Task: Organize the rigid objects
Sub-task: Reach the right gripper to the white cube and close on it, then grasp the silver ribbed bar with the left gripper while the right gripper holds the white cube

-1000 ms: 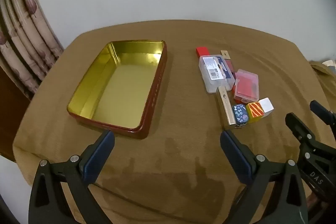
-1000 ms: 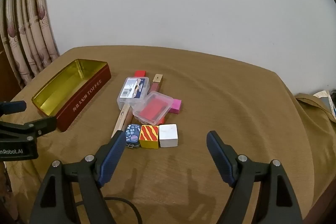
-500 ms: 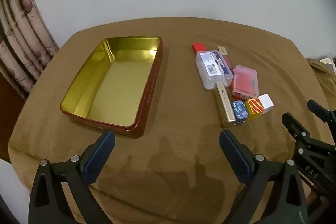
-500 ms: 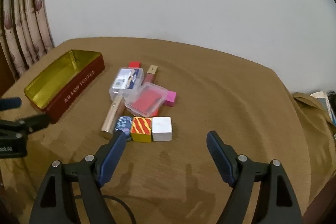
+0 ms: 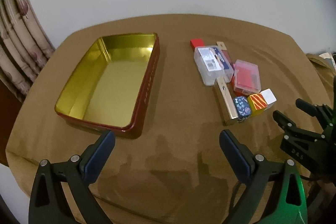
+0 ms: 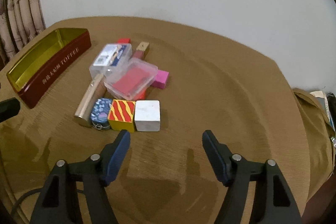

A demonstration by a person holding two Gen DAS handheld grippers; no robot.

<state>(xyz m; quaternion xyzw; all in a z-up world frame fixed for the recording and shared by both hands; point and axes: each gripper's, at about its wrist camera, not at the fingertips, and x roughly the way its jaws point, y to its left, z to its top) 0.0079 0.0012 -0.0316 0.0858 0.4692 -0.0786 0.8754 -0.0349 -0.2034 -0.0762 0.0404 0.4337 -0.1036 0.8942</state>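
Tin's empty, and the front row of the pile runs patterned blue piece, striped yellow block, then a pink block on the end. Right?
Not quite: the end block beside the striped yellow block is white, as the right wrist view shows. The pink block lies farther back. The tin is empty.

Table (image 5: 172,161) under a brown cloth. Toward its left edge, an open red tin (image 5: 109,81) with gold interior. Toward the right, a tight cluster: two clear plastic cases (image 6: 113,58), gold tube (image 6: 89,98), white cube (image 6: 147,115), striped block (image 6: 121,114), patterned blue piece (image 6: 100,111), pink block (image 6: 160,79).
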